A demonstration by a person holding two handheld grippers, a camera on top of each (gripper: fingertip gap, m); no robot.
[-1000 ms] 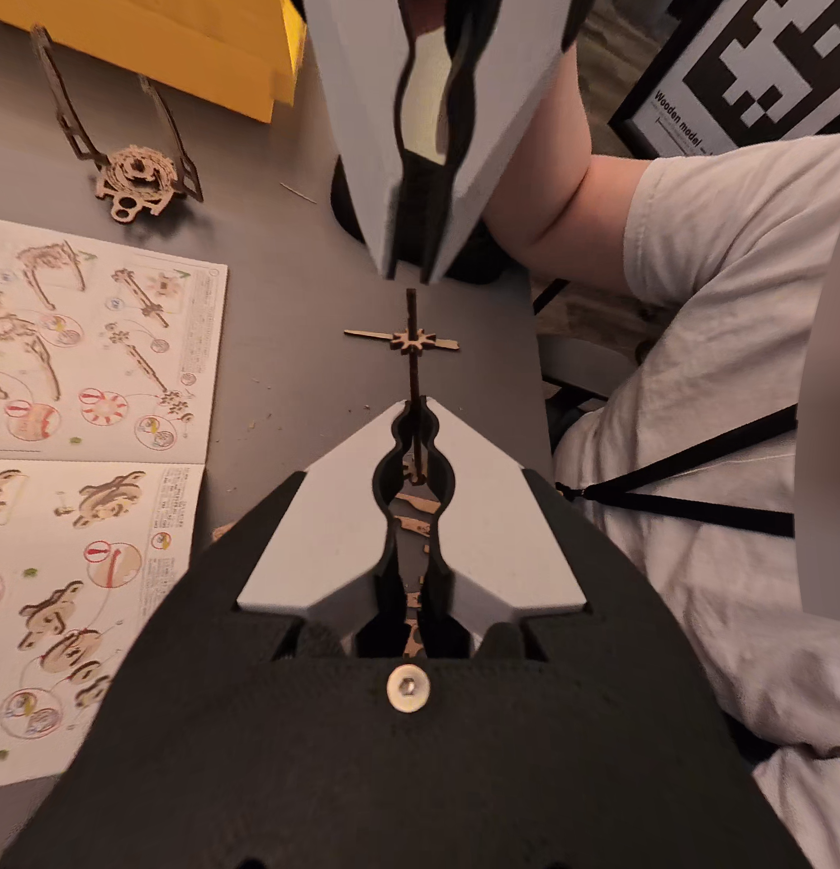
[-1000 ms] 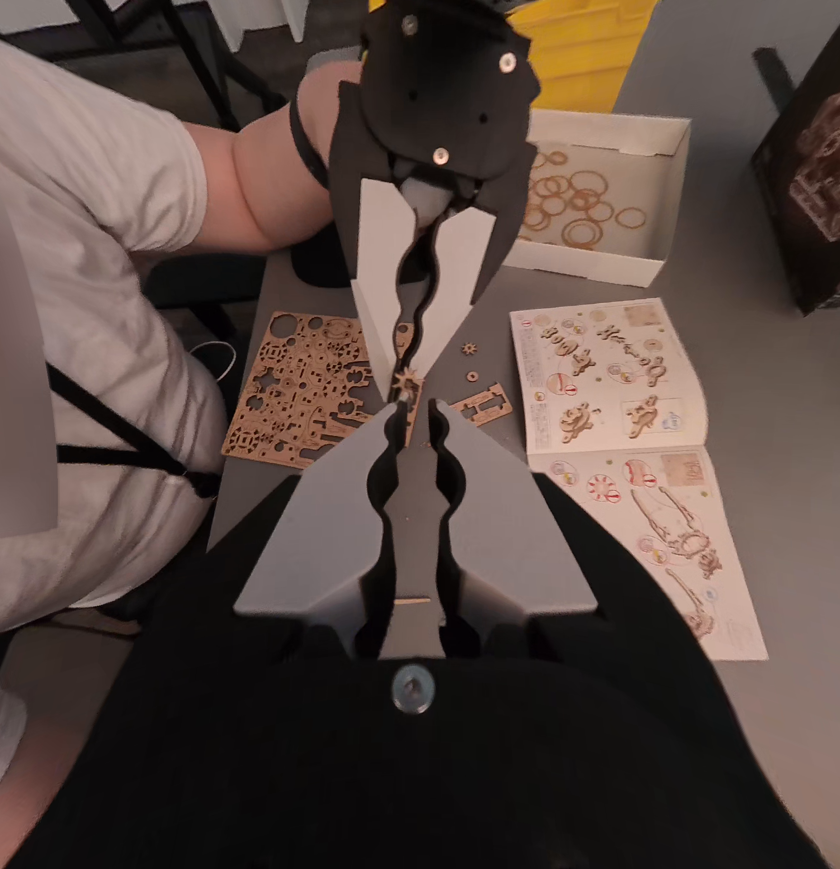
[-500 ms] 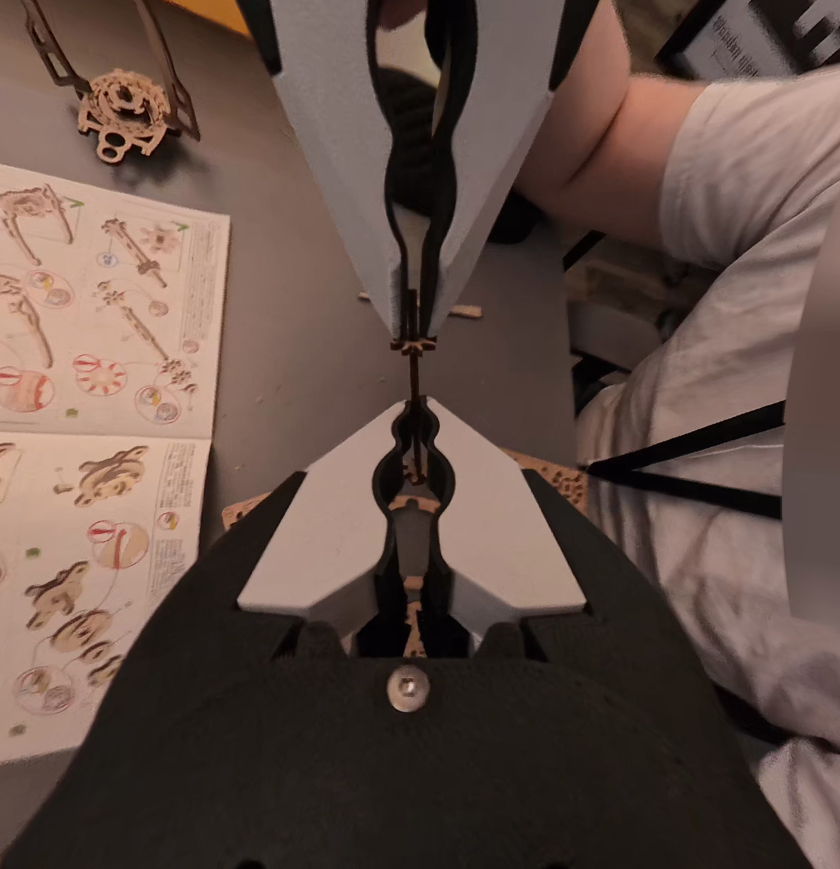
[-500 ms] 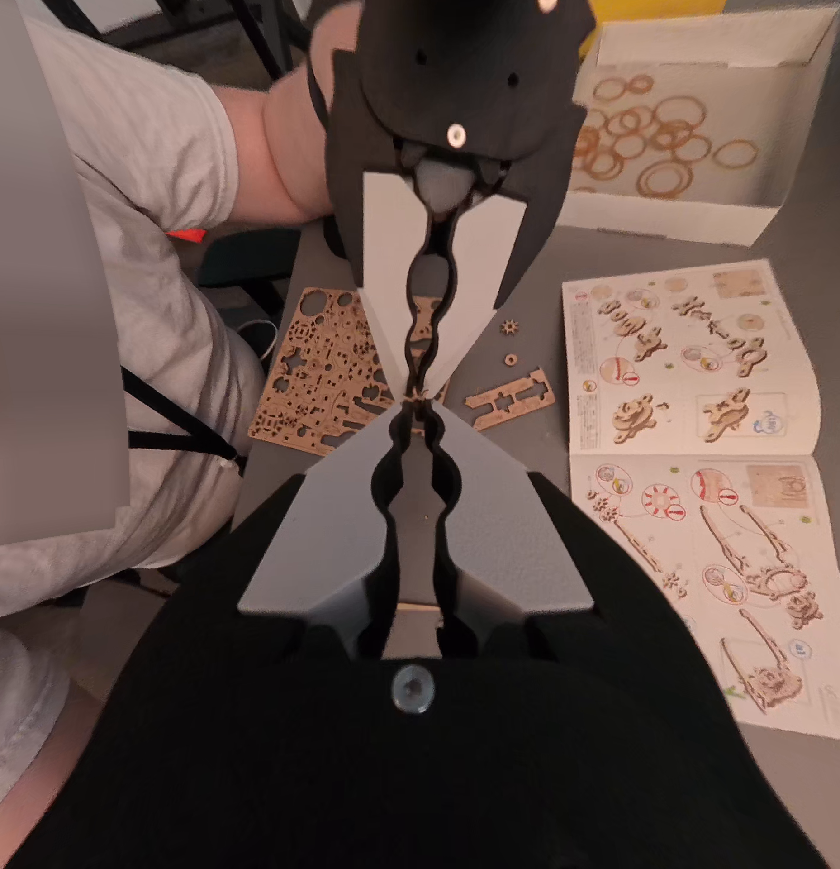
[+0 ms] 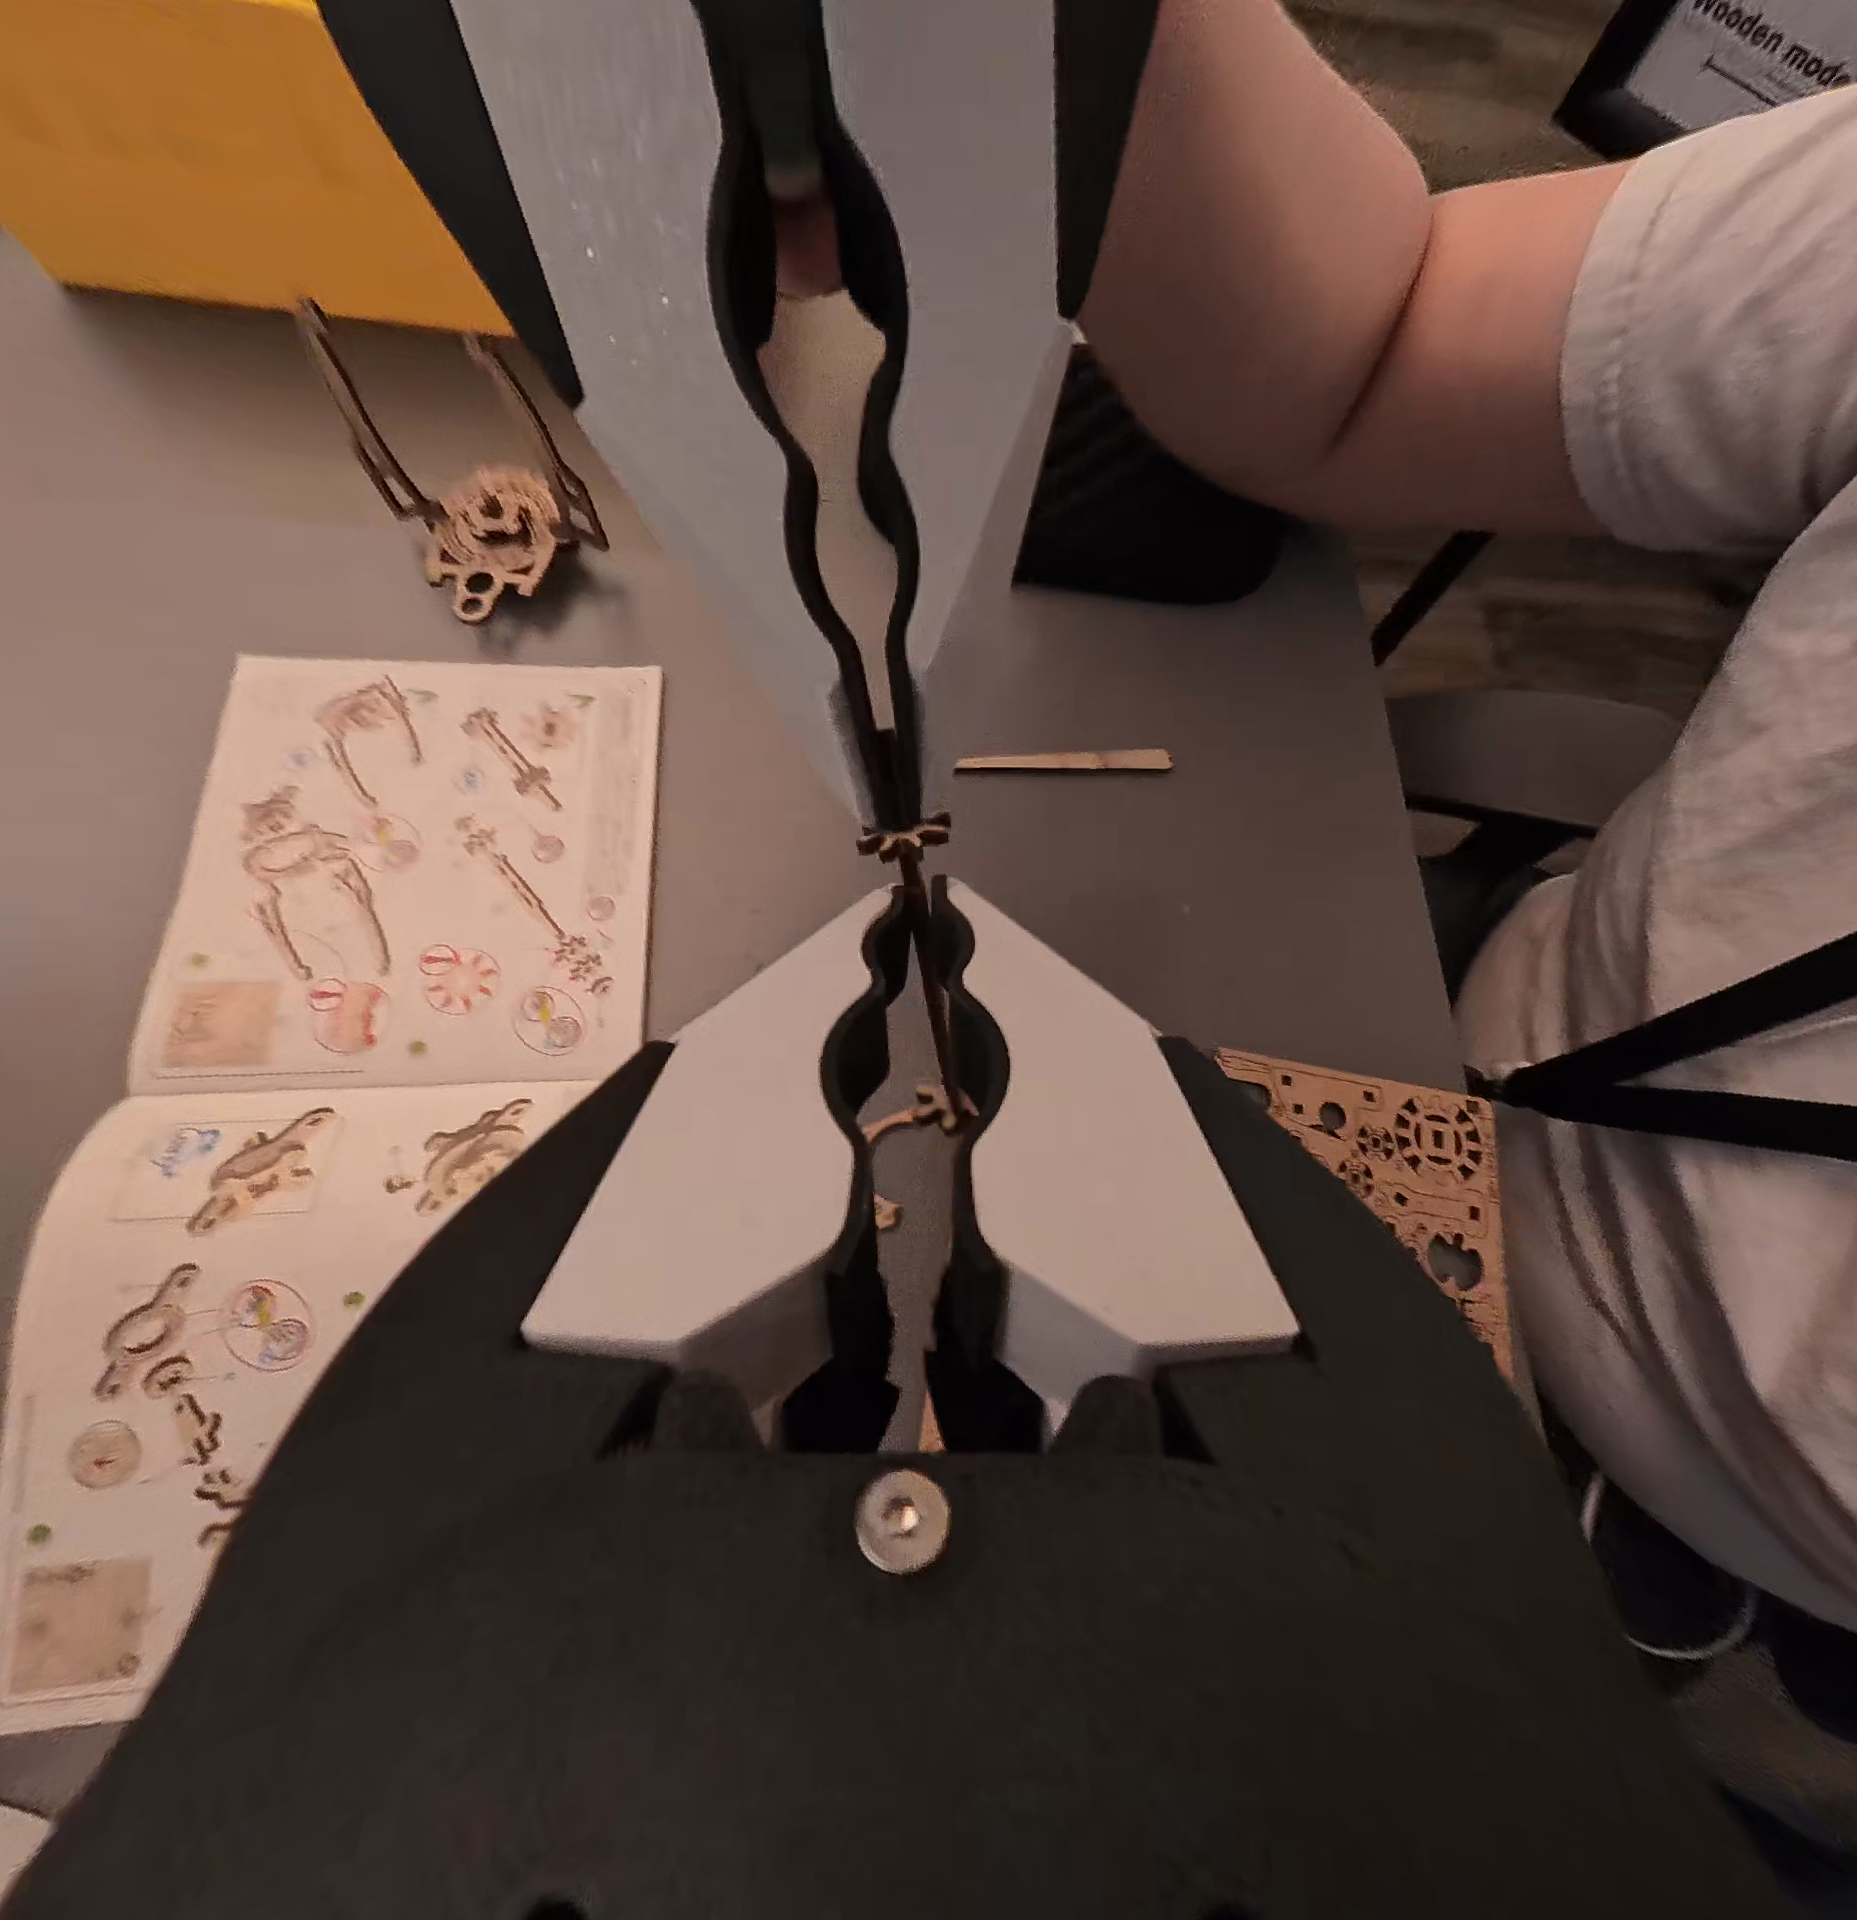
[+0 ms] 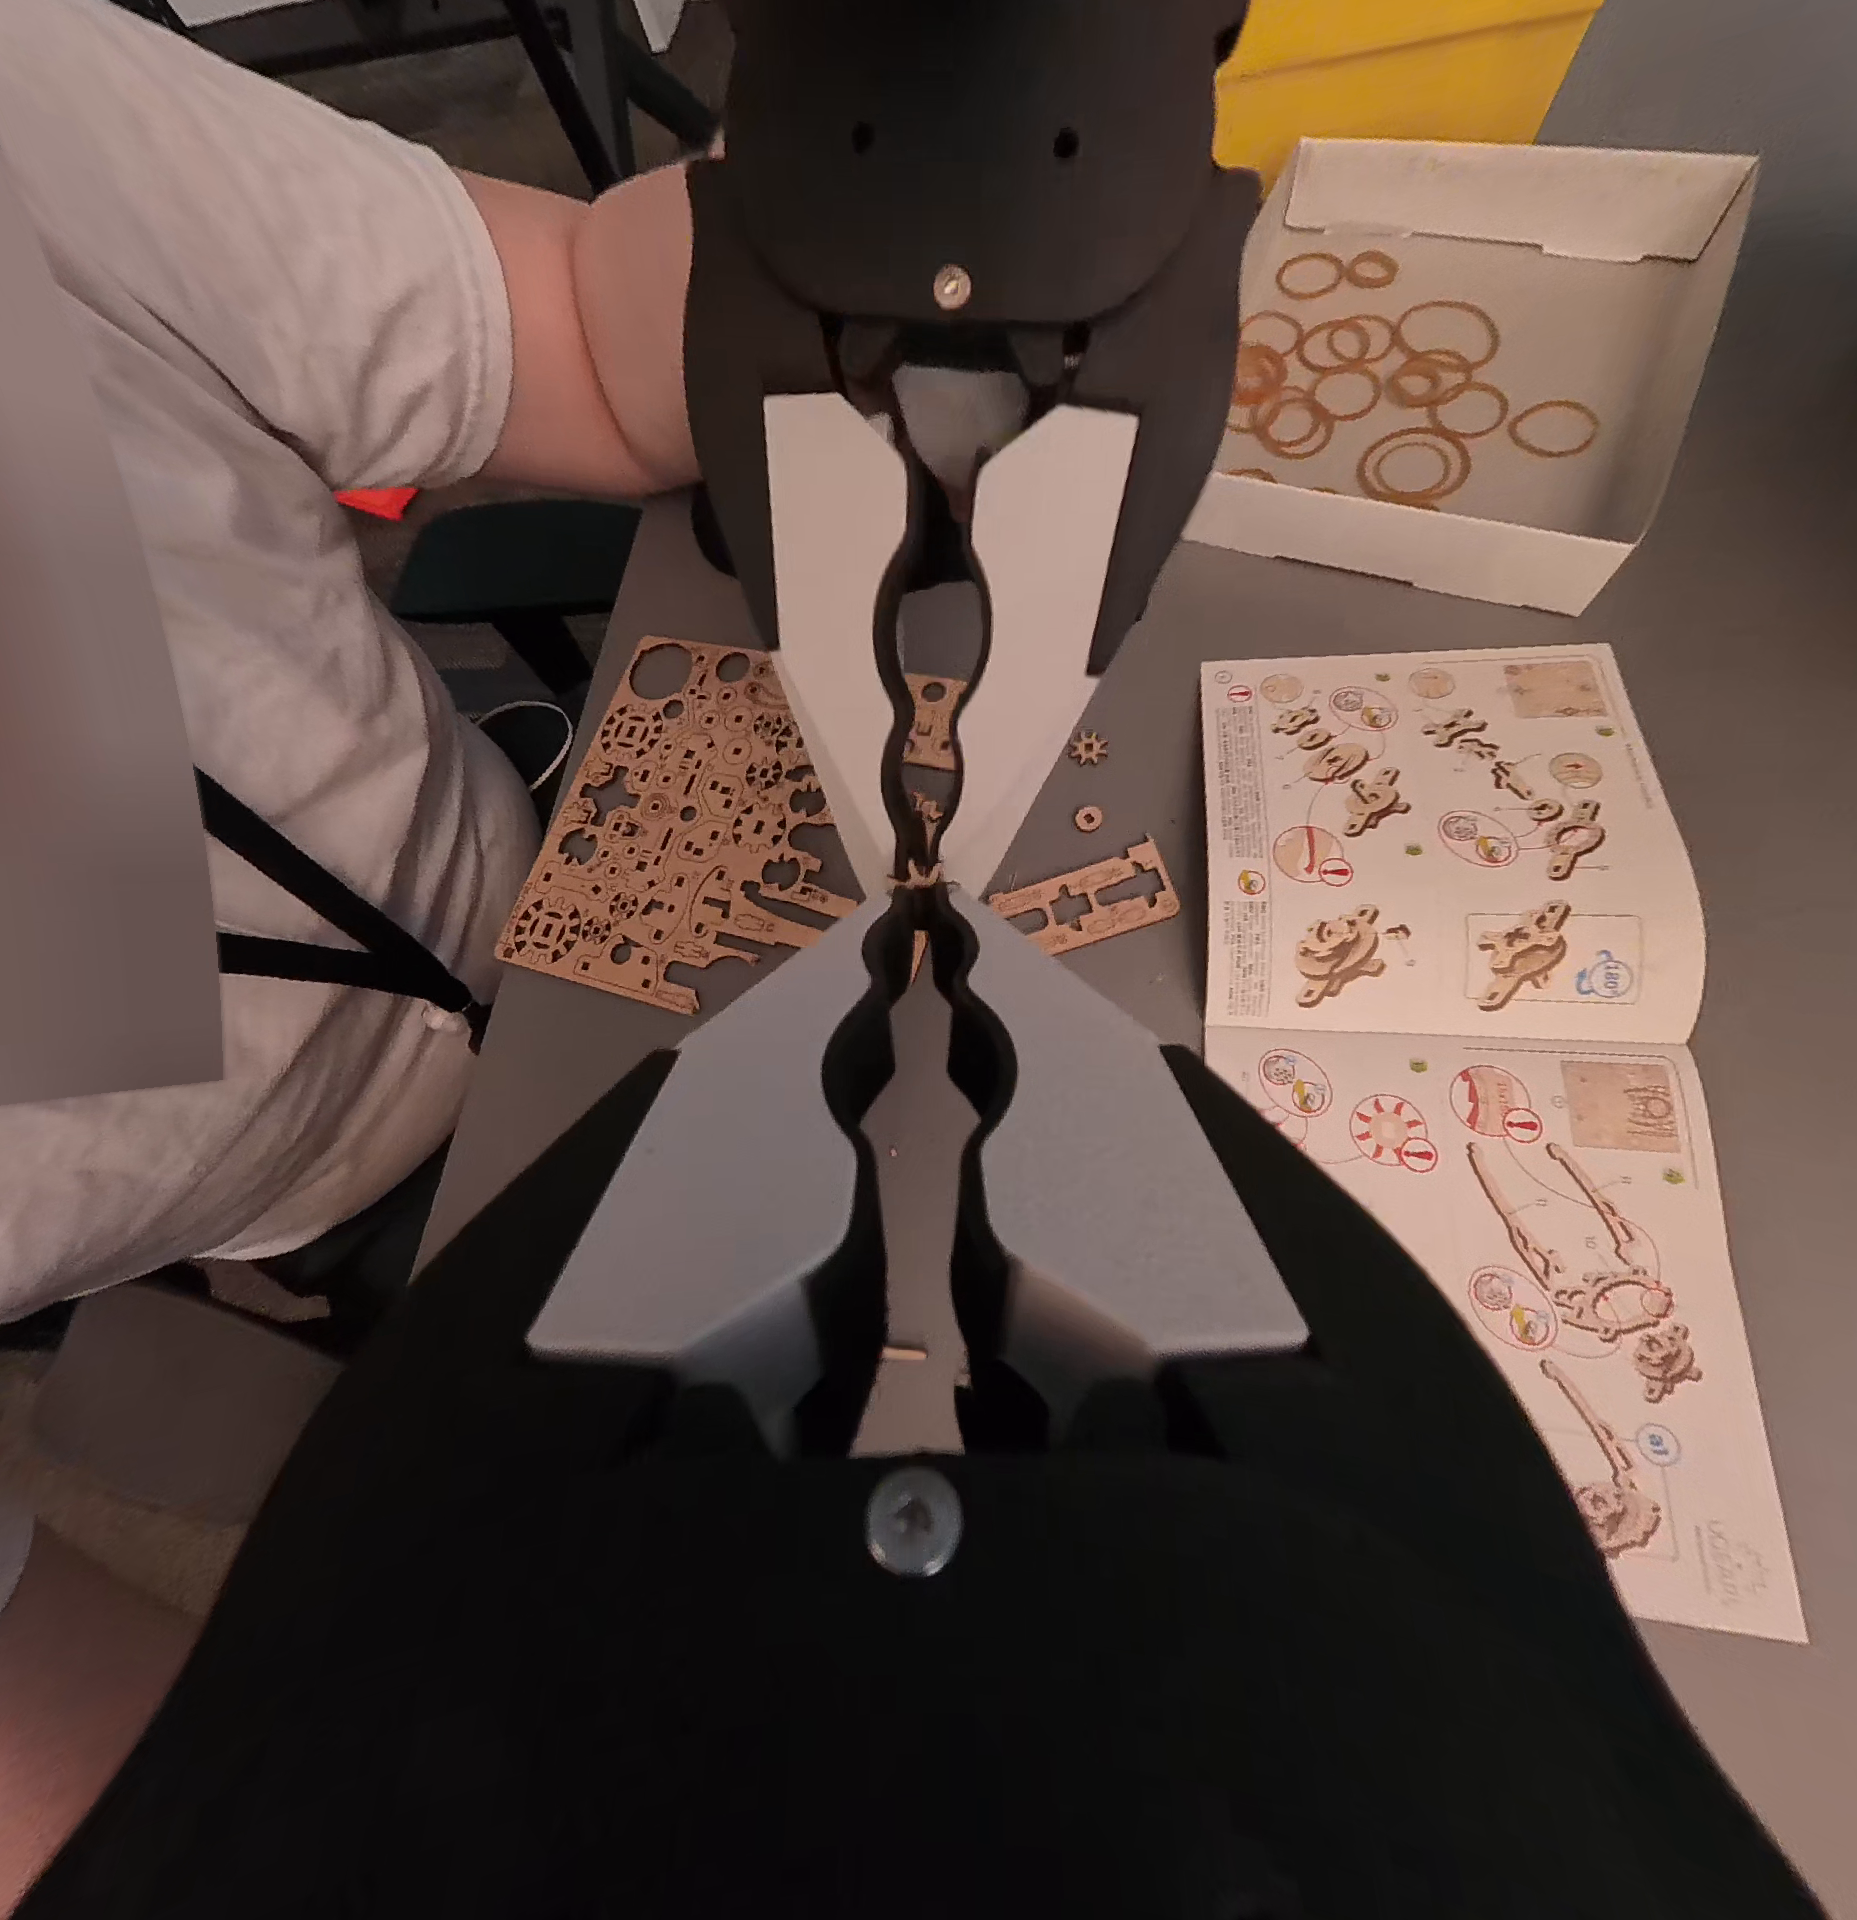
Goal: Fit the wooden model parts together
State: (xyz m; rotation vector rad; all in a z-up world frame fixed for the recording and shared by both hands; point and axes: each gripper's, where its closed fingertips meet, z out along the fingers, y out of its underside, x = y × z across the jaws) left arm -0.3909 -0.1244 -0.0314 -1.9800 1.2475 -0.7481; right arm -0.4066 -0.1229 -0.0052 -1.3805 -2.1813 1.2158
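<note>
A thin dark wooden axle [image 5: 926, 966] with a small toothed gear [image 5: 903, 834] on it is held in the air between both grippers. My left gripper [image 5: 911, 891] is shut on the axle's near part, just below the gear. My right gripper [image 5: 886, 781] comes from above, tip to tip with the left, and is shut on the axle's far end. In the right wrist view the gear [image 6: 916, 876] sits pinched between my right gripper [image 6: 911, 912] and the left gripper [image 6: 916, 844]. Most of the axle is hidden inside the fingers there.
On the grey table lie an open instruction booklet [image 5: 404, 883] [image 6: 1423, 935], a punched wooden parts sheet [image 6: 685, 831], a smaller sheet piece [image 6: 1090, 904], a loose gear [image 6: 1088, 746], a stick [image 5: 1059, 762] and a part-built model [image 5: 482, 525]. A white box of rings [image 6: 1423, 395], a yellow bin [image 5: 176, 156] and the person's arm [image 5: 1267, 343] are close. Only a small space, under 4 cm, lies between the two pairs of fingers.
My right gripper came in from above and shut on the axle's far end against the gear. Both grippers then shifted together with the axle between them.
</note>
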